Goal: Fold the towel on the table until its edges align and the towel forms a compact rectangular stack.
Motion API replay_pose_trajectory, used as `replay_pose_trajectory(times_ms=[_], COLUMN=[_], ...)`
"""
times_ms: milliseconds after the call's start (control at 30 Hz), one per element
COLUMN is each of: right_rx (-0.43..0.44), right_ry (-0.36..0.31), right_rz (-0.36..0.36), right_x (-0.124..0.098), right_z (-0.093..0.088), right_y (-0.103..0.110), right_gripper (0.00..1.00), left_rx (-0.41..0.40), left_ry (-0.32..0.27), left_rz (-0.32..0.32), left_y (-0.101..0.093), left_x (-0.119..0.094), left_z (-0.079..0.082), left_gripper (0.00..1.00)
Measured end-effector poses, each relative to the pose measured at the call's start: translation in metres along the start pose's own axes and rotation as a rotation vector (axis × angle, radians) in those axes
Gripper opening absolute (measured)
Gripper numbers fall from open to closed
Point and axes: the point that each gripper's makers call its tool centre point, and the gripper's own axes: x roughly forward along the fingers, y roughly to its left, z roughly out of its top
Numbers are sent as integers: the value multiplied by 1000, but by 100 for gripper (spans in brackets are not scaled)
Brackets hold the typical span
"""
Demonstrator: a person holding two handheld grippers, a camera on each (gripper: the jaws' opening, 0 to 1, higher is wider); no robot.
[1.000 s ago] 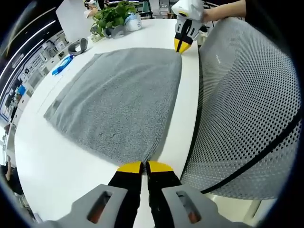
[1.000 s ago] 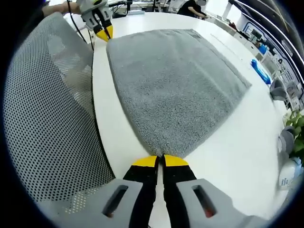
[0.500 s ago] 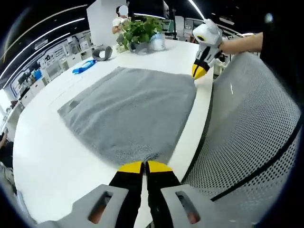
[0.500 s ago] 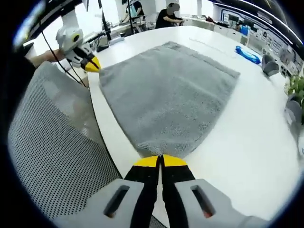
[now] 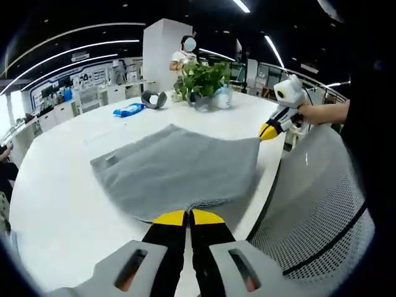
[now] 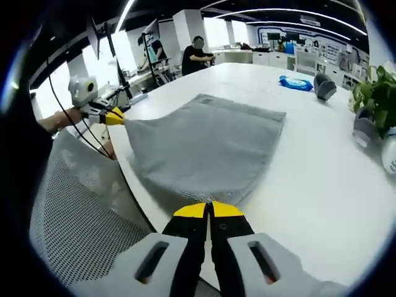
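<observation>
1. Towel corners are pinched by both grippers: in the left gripper view the yellow-tipped jaws of the left gripper (image 5: 188, 217) are pressed together at the lower centre on one near corner of the grey terry towel (image 5: 179, 170), and in the right gripper view the yellow-tipped jaws of the right gripper (image 6: 208, 210) are pressed together at the lower centre on the other near corner.
2. Each gripper is also seen from the other's camera: the right gripper is found at the right of the left gripper view, held by a hand (image 5: 315, 114), its yellow tips on the towel's corner; the left gripper is found at the left of the right gripper view, likewise on a corner.
3. The near edge of the towel is raised off the white table (image 5: 55, 204) between the two grippers, while the far part lies flat on the tabletop, in the middle of both views.
4. A grey mesh chair back (image 5: 322, 210) is seen at the lower right of the left gripper view and at the lower left of the right gripper view, beside the table's edge.
5. Beyond the towel, at the upper centre of the left gripper view, a green potted plant (image 5: 204, 77), a blue packet (image 5: 129, 111) and a grey rounded object (image 5: 153, 98) are set on the table, apart from the towel.
</observation>
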Motion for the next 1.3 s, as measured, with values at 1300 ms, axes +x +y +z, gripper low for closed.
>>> replay_pose_trajectory(times_ms=[1300], right_rx=[76], right_ry=[-150], right_rz=[-82], right_x=[-84], right_z=[31], right_y=[37], right_gripper=[0], left_rx=[-47], left_ry=[-188], left_rz=[27], left_y=[-24], left_x=[-67], left_z=[53], left_gripper=[2])
